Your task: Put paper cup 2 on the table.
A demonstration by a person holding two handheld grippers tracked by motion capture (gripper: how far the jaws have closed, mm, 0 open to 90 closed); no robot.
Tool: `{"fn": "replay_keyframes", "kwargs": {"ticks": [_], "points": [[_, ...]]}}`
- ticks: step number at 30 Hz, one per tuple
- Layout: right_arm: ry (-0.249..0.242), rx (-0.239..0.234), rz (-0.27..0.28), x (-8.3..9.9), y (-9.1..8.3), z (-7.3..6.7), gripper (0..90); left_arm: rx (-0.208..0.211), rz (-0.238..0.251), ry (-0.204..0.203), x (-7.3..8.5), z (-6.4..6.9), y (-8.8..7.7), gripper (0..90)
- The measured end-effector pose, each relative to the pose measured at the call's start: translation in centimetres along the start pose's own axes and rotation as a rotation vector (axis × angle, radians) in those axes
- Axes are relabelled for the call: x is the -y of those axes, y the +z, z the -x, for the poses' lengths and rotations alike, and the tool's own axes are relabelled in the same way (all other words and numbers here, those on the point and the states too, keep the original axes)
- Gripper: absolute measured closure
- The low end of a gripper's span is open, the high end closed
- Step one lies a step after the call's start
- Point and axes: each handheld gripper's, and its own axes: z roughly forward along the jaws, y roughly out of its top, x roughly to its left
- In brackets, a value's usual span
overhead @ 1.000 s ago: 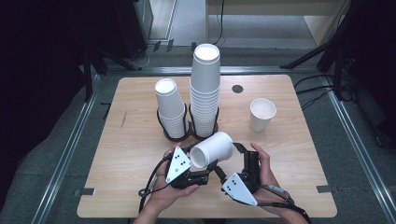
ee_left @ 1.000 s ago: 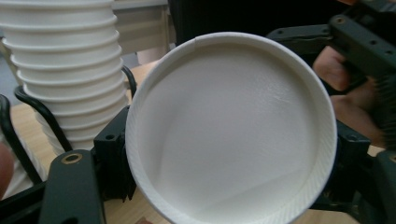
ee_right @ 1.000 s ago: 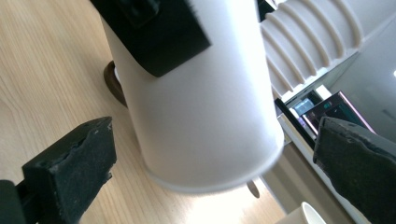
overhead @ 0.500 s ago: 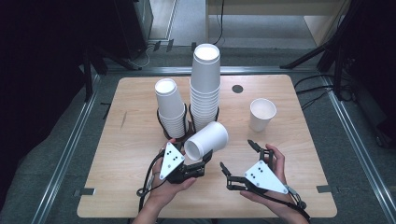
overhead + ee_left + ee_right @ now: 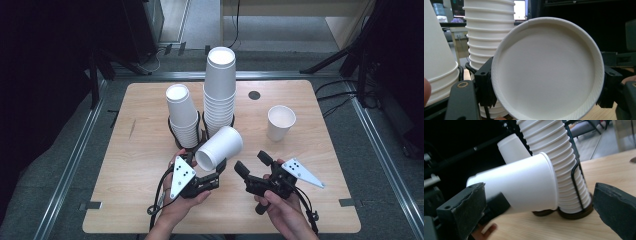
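White paper cup (image 5: 220, 147) sits pinched in your left gripper (image 5: 216, 172), tilted on its side just in front of the two cup stacks (image 5: 220, 90) (base facing you). Your right gripper (image 5: 252, 165) hangs beside it, jaws spread and holding nothing.

The held cup (image 5: 547, 68) hides the left gripper's jaws' tips and most of the table behind it.

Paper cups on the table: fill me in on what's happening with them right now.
A person works at a wooden table with a gripper in each hand. The left gripper is shut on a single white paper cup, holding it tipped on its side in front of two cup stacks in black wire holders, a shorter stack and a taller stack. The right gripper is open beside it, holding nothing. Another lone cup stands upright at the right.
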Motion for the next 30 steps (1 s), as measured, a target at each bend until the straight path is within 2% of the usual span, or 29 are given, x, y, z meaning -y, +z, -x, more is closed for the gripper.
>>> {"fn": "replay_keyframes", "kwargs": {"ticks": [1, 2, 5, 6, 7, 8, 10, 11, 15, 19, 25, 26, 27, 30], "points": [[0.0, 0.0, 0.0, 0.0, 0.0, 0.0, 0.0, -0.002, 0.007, -0.002, 0.0, 0.1, 0.0, 23.4], [0.031, -0.003, 0.006, 0.0, 0.0, 0.0, 0.0, -0.004, 0.013, -0.002, 0.1, 0.2, 0.0, 23.4], [0.161, -0.001, 0.011, 0.1, 0.1, 0.1, 0.0, 0.0, 0.031, 0.007, 0.2, 0.4, -0.1, 23.4], [0.238, -0.001, 0.016, 0.1, 0.2, 0.1, 0.0, 0.002, 0.035, 0.013, 0.3, 0.5, 0.0, 23.4], [0.273, -0.003, 0.029, 0.1, 0.3, 0.2, 0.0, 0.004, 0.033, 0.02, 0.4, 0.6, 0.0, 23.4], [0.34, -0.016, 0.059, 0.1, 0.3, 0.2, 0.0, 0.003, 0.033, 0.021, 0.4, 0.6, 0.0, 23.3], [0.433, -0.037, 0.093, 0.2, 0.3, 0.3, 0.0, 0.002, 0.031, 0.023, 0.6, 0.7, 0.1, 23.3], [0.519, -0.054, 0.09, 0.2, 0.4, 0.4, 0.0, 0.0, 0.031, 0.025, 0.6, 0.8, 0.1, 23.3], [0.547, -0.039, 0.068, 0.3, 0.6, 0.5, 0.0, -0.001, 0.037, 0.035, 0.9, 1.1, 0.1, 23.3], [0.599, -0.027, 0.024, 0.6, 0.9, 0.5, 0.0, -0.003, 0.043, 0.044, 0.9, 1.3, 0.1, 23.3], [0.733, -0.013, 0.006, 0.8, 1.0, 0.9, 0.0, -0.001, 0.058, 0.052, 1.2, 1.7, 0.2, 23.3], [0.762, -0.007, 0.015, 0.8, 1.1, 0.9, 0.0, 0.0, 0.061, 0.053, 1.3, 1.8, 0.2, 23.3], [0.795, 0.001, 0.0, 0.9, 1.2, 0.9, 0.0, 0.006, 0.07, 0.053, 1.3, 1.9, 0.2, 23.3], [0.824, 0.003, -0.013, 1.1, 1.3, 0.9, 0.0, 0.011, 0.082, 0.055, 1.5, 2.2, 0.3, 23.3]]}}
